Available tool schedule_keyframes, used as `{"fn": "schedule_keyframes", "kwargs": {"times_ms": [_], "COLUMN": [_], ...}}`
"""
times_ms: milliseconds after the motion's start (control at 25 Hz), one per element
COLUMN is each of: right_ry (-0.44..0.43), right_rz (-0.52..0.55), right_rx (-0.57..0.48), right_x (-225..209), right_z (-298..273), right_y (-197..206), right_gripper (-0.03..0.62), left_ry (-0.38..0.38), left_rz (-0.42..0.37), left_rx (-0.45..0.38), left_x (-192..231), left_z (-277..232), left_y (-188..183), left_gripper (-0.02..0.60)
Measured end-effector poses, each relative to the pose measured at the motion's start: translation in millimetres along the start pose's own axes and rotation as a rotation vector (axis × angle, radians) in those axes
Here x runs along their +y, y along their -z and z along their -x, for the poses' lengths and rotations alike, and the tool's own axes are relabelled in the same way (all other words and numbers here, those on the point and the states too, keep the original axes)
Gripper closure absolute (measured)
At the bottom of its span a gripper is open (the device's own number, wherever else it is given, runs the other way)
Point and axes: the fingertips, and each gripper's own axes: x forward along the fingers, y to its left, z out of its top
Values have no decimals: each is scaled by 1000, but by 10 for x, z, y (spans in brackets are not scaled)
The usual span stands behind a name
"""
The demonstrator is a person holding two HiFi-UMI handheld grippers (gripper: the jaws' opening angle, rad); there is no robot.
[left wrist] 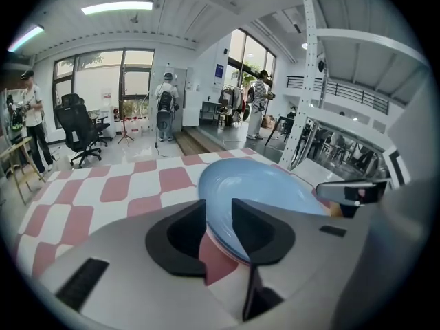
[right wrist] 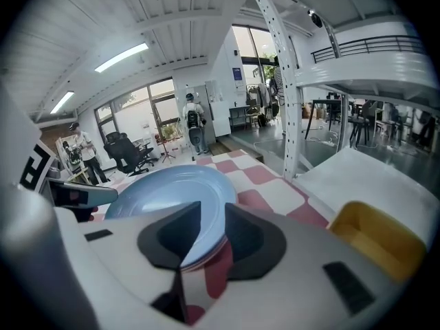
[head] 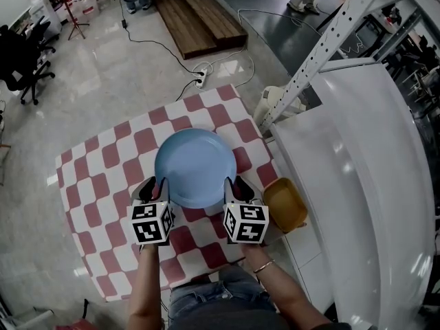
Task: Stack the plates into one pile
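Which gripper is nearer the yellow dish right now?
Right. The right gripper sits just beside the yellow dish, at the near rim of the blue plate. The left gripper is across the plate, farther away.

**Bare cloth left and far, right side crowded**

The blue plate point(head: 196, 167) fills the middle of the checked worktop point(head: 96, 184). Left of it and beyond its far rim the cloth lies bare, so a tool could pass there freely. The near rim is taken up: the left tool point(head: 154, 186) and the right tool point(head: 239, 186) each stand there with jaws apart and the rim between them. Just right of the right tool, a yellow dish point(head: 285, 203) sits at the worktop's right edge and narrows the way. Further right a white curved panel point(head: 371, 170) walls off that side. A slanted, perforated white post point(head: 323, 57) rises past the far right corner.
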Motion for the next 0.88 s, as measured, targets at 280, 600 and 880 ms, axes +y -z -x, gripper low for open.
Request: {"fn": "schedule_keyframes", "kwargs": {"times_ms": [280, 600, 880], "right_ry": [-63, -117, -169], "right_rz": [36, 80, 130], "right_rx": [-29, -89, -196], "right_x": [136, 220, 260], "right_z": [164, 446, 743], "right_y": [-55, -139, -337], "right_gripper": [513, 566, 582], "left_ry": [12, 12, 28], "left_rz": [5, -2, 19], "left_rx": [-39, -104, -169], "left_x": [-112, -212, -332], "left_z": [203, 476, 708], "left_y": [-22, -68, -137], "left_gripper": [490, 549, 561]}}
